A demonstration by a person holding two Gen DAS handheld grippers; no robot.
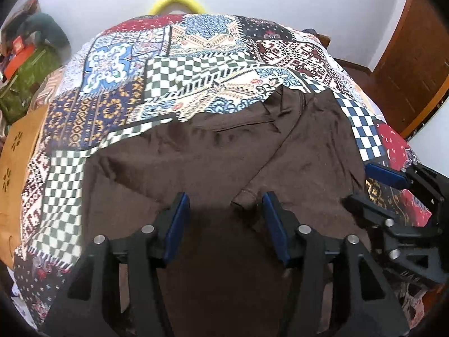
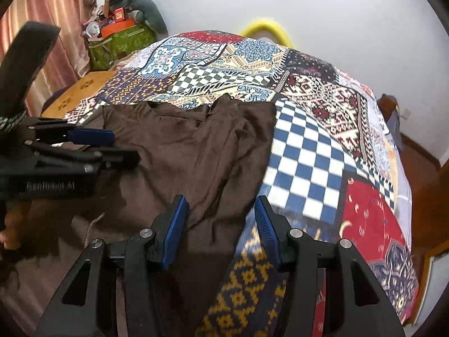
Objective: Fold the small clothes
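A dark brown garment (image 1: 224,151) lies spread and creased on a patchwork bedspread (image 1: 196,70). My left gripper (image 1: 224,199) hovers over its near part, jaws apart, with only flat cloth beneath them. In the right wrist view the same garment (image 2: 182,146) covers the left half of the bedspread (image 2: 303,154). My right gripper (image 2: 220,205) stands open over the garment's right edge, where brown cloth meets the blue and gold pattern. The right gripper (image 1: 376,188) shows at the right edge of the left wrist view. The left gripper (image 2: 106,146) shows at the left of the right wrist view.
A green bag piled with clutter (image 2: 120,45) and a cardboard box (image 2: 81,87) stand beyond the bed's left side. A yellow ring (image 2: 266,28) leans on the white wall behind. A wooden door (image 1: 415,56) is at the right, a pink curtain (image 2: 42,5) at the left.
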